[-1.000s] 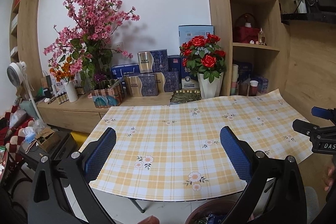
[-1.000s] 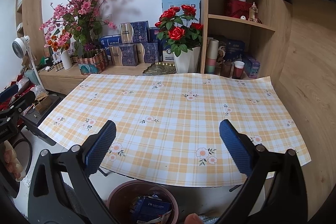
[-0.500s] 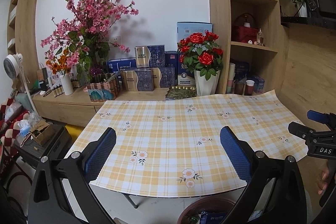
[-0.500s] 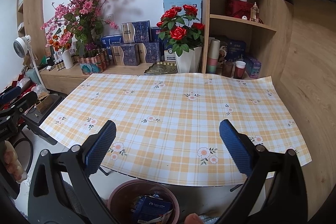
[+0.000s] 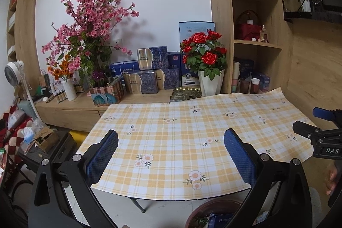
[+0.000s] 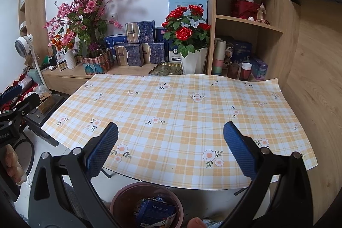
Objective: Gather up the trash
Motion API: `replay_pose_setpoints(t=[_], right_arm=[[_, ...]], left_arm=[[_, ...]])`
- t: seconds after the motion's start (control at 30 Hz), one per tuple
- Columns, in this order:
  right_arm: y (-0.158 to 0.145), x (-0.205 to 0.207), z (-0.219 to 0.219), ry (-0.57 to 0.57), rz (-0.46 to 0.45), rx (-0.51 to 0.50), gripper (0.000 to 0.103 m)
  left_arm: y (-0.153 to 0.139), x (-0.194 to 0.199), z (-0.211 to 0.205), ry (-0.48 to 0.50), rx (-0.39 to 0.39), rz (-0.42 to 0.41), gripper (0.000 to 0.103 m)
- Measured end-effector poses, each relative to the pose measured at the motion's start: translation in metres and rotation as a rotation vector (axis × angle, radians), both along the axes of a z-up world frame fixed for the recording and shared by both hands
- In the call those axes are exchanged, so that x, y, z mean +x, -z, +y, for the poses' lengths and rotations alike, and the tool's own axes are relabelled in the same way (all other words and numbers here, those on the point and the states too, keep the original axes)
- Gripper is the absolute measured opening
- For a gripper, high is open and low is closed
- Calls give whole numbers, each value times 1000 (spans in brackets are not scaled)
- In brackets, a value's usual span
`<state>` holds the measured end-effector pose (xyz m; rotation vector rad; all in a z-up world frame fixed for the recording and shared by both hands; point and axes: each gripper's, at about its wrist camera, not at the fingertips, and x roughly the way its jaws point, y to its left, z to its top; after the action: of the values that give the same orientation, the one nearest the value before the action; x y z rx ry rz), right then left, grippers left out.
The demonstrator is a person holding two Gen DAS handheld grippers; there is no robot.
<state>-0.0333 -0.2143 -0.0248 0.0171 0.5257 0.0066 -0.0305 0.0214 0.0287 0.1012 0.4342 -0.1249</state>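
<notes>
Below the right gripper [image 6: 170, 147], both jaws spread wide and empty, sits a round brown bin [image 6: 119, 199] already holding blue packets [image 6: 157, 209]. Left gripper [image 5: 171, 153] is wide too. Checked tablecloth [image 6: 181, 104] looks bare, so I'd scan the edges next.

1. Left gripper [image 5: 171, 155]: jaws spread wide apart, nothing between the blue pads [image 5: 102, 155], filling the lower part of its frame.
2. Right gripper [image 6: 171, 153]: jaws equally wide, empty, and level.
3. Fingers [image 6: 12, 166] wrap the left handle at the lower left edge.
</notes>
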Motion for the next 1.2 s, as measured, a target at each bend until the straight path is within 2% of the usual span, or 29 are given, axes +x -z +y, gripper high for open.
replay_pose_setpoints(t=[0.73,1.2], right_arm=[[8,-1,8,-20,15,3,97],[16,0,8,-25,25,4,97]], left_arm=[[4,-1,2,0,5,8,97],[9,-6,5,-48,45,6,97]])
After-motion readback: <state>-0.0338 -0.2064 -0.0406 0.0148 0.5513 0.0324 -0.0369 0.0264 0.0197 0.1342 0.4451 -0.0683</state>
